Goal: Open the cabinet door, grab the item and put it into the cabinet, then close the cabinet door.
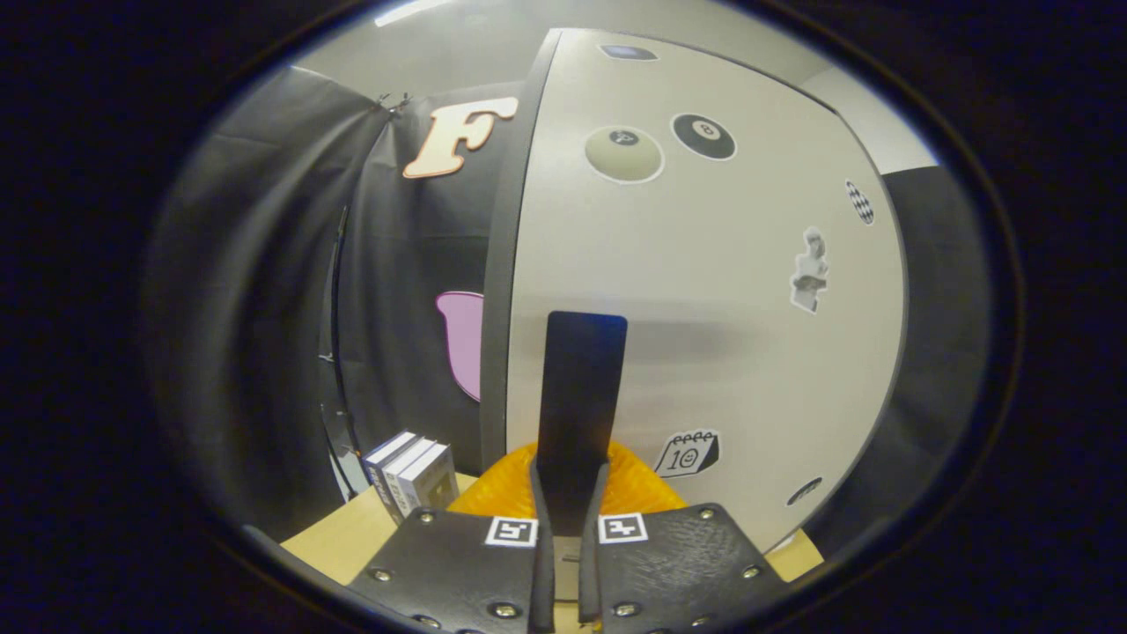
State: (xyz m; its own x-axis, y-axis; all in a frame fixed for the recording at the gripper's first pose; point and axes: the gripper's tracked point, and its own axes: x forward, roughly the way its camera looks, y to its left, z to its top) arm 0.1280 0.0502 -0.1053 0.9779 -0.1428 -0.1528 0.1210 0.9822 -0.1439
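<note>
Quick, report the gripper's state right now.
Gripper: fingers nearly together, closed on the dark flat handle of the white cabinet door, orange pads squeezing its lower end.

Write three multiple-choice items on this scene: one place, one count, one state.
1. The boxes stand:
A on the table, left of the cabinet door
B atop the cabinet
C between the fingers

2. Billiard-ball stickers on the door:
A one
B two
C four

3. The hand-held gripper is:
A wide open
B shut on the door handle
C holding a box

Key:
1. A, they sit on wood beside the door's edge.
2. B, one pale, one black.
3. B, both fingers press the handle.
</note>
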